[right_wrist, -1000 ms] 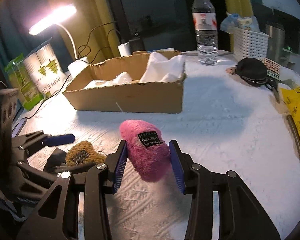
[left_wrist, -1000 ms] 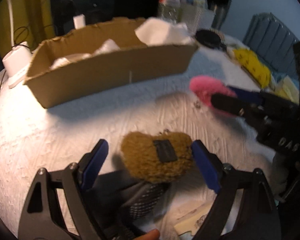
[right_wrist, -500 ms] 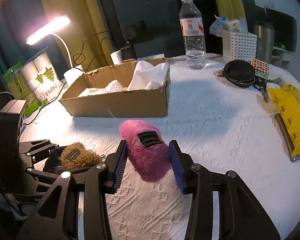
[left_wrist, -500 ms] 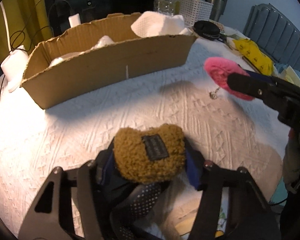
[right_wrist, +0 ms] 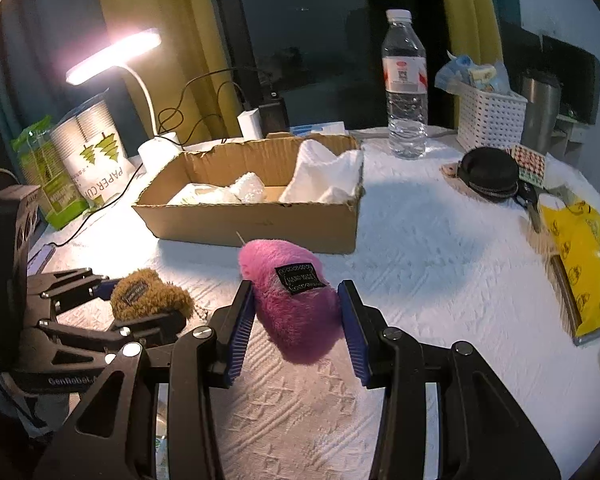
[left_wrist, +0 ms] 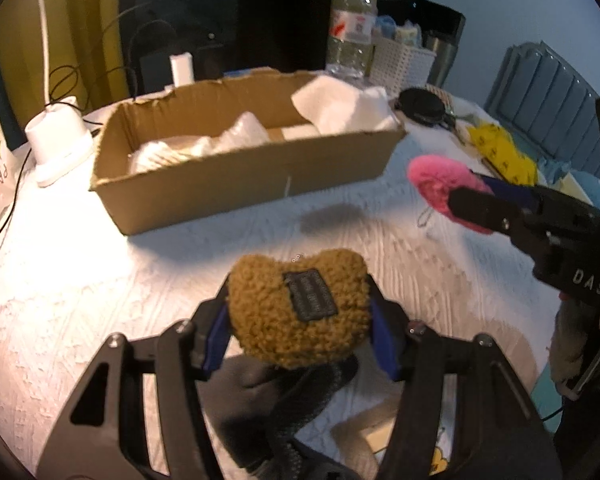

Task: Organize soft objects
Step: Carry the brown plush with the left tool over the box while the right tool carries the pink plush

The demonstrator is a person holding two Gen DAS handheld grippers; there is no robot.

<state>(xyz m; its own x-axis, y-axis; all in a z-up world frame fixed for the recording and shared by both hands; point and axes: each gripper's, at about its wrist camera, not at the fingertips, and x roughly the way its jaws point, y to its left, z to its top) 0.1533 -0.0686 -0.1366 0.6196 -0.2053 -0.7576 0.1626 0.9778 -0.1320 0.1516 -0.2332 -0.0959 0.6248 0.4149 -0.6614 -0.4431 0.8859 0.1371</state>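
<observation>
My left gripper (left_wrist: 298,320) is shut on a brown fuzzy pouch (left_wrist: 296,312) with a dark label, held above the white cloth. A dark glove (left_wrist: 276,392) lies under it. My right gripper (right_wrist: 298,312) is shut on a pink fuzzy pouch (right_wrist: 296,300), also lifted off the cloth. In the left wrist view the pink pouch (left_wrist: 440,184) shows at the right, in the right gripper's fingers. In the right wrist view the brown pouch (right_wrist: 148,296) shows at the left. Behind both stands an open cardboard box (right_wrist: 252,220) holding white soft items (right_wrist: 324,176).
A water bottle (right_wrist: 405,88), a white basket (right_wrist: 490,116), a black round case (right_wrist: 488,172) and a yellow bag (right_wrist: 584,264) sit at the back and right. A lamp (right_wrist: 112,56) with its cable and a paper-cup pack (right_wrist: 96,160) stand at the left.
My left gripper closed on the brown pouch and lifted it off the glove. My right gripper rose a little with the pink pouch still in it.
</observation>
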